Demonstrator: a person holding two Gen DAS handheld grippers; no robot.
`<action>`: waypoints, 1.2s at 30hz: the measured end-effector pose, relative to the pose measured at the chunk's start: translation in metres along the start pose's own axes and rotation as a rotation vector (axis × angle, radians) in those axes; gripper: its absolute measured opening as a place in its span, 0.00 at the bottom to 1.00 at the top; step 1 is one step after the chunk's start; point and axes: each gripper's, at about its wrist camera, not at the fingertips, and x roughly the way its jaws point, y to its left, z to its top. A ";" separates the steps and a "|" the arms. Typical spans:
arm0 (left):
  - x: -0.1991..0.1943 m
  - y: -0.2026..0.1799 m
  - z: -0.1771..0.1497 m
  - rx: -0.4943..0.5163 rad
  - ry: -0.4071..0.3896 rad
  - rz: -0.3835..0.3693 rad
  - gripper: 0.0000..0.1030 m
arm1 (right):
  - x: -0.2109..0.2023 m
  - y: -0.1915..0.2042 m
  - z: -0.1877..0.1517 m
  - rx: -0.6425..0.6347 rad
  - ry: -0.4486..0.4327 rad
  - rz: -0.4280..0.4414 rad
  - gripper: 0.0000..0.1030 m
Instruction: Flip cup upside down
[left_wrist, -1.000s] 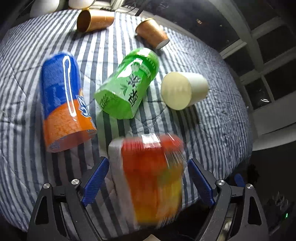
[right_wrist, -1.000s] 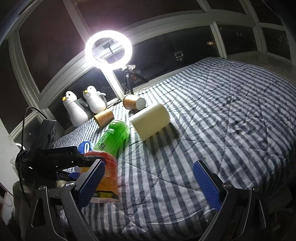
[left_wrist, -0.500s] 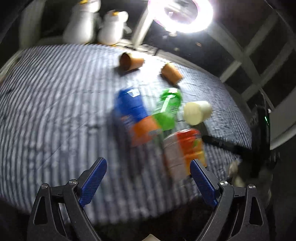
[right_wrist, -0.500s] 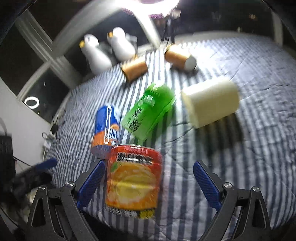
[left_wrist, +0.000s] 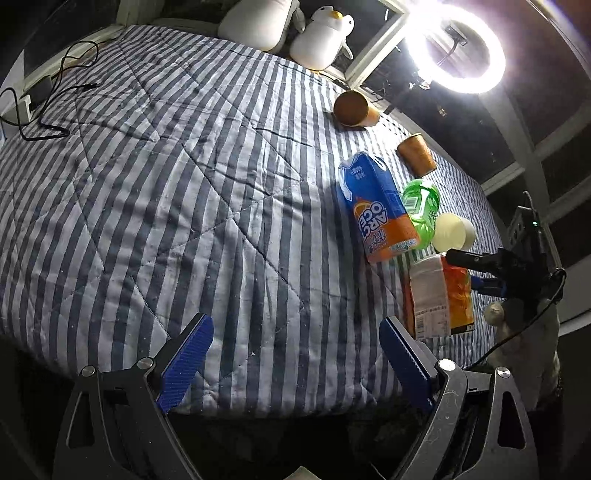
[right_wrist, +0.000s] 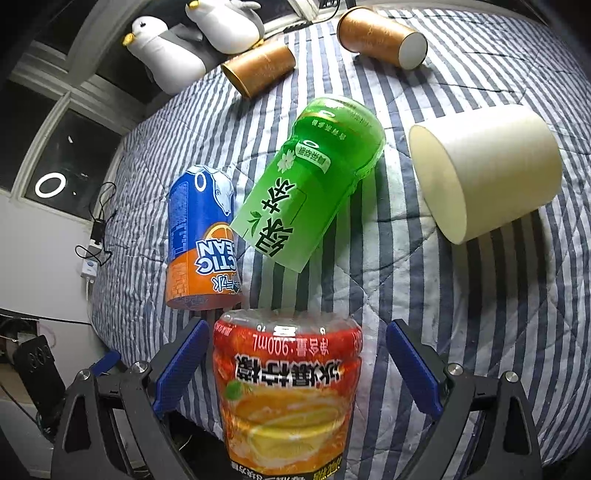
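The right gripper (right_wrist: 293, 365) has its jaws spread wide on either side of the orange cup (right_wrist: 286, 391), neither blue pad touching it; it stands at the near edge of the bed (right_wrist: 461, 332) with its printed label reading upside down. It looks like the cut-off body of a drink bottle: thin clear plastic under a glossy sleeve, probably very light, springy and slick, so it would likely buckle under a hard squeeze and tip easily on the soft quilt. A gentle hold across the middle of the wall, below the ribbed shoulder, seems safest. The left gripper (left_wrist: 295, 352) is also wide open, holding nothing, over bare stripes to the left. Beyond the orange cup stand a blue cup (right_wrist: 201, 240) and a green cup (right_wrist: 306, 184); a cream cup (right_wrist: 487, 170) lies on its side to the right, and two brown paper cups (right_wrist: 380, 35) lie at the far edge.
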 end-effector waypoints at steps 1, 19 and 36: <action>-0.001 0.001 0.000 0.001 -0.006 -0.003 0.91 | 0.002 0.001 0.002 0.001 0.006 -0.001 0.92; 0.001 -0.007 0.006 0.006 -0.016 -0.031 0.91 | -0.014 0.006 -0.014 -0.024 -0.061 0.043 0.79; 0.007 -0.020 0.007 0.066 -0.042 -0.036 0.91 | -0.062 0.035 -0.054 -0.220 -0.474 -0.127 0.79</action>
